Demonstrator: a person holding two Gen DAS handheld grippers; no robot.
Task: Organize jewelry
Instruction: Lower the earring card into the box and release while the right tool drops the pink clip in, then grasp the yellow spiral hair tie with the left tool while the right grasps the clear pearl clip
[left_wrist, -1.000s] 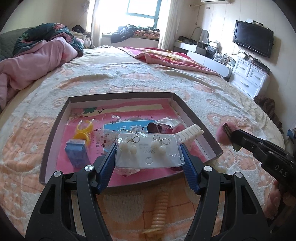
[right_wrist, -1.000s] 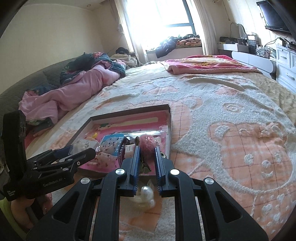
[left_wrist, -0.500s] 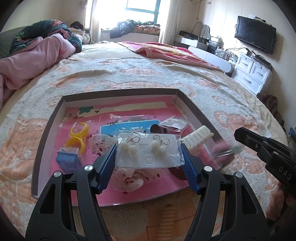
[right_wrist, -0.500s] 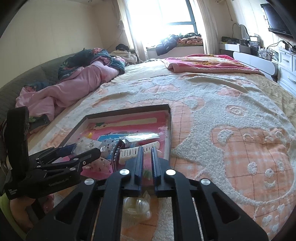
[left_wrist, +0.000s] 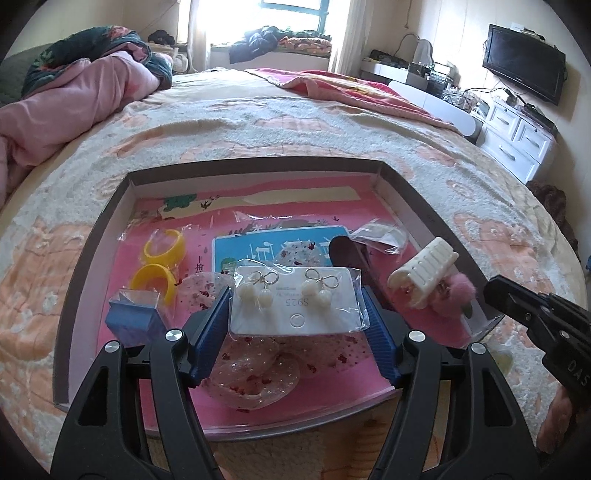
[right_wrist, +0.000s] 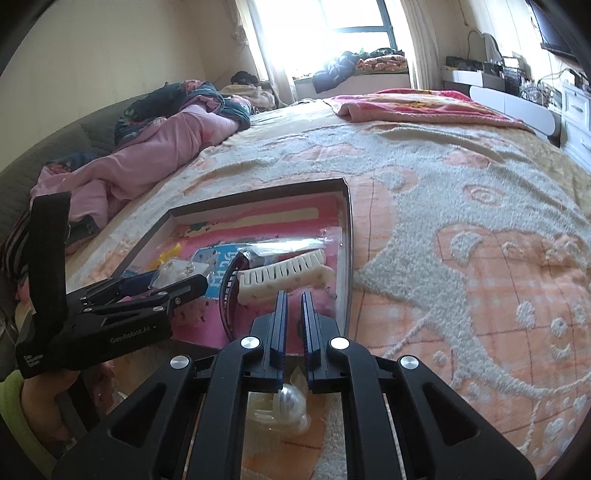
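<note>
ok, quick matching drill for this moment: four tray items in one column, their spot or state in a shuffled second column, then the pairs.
Items:
1. earring card
2. white hair claw clip
3. yellow rings
4. blue box

Spot or state:
A. near left corner of the tray
B. held across its width in the left claw
C. right side of tray, beside a pink pompom
D. left side of tray, beyond the blue box

Pairs: 1-B, 2-C, 3-D, 4-A

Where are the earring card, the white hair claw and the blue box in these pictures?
earring card (left_wrist: 295, 301): left wrist view, middle of the white card.
white hair claw (left_wrist: 424, 273): left wrist view, its toothed top.
blue box (left_wrist: 135, 319): left wrist view, its front face.
</note>
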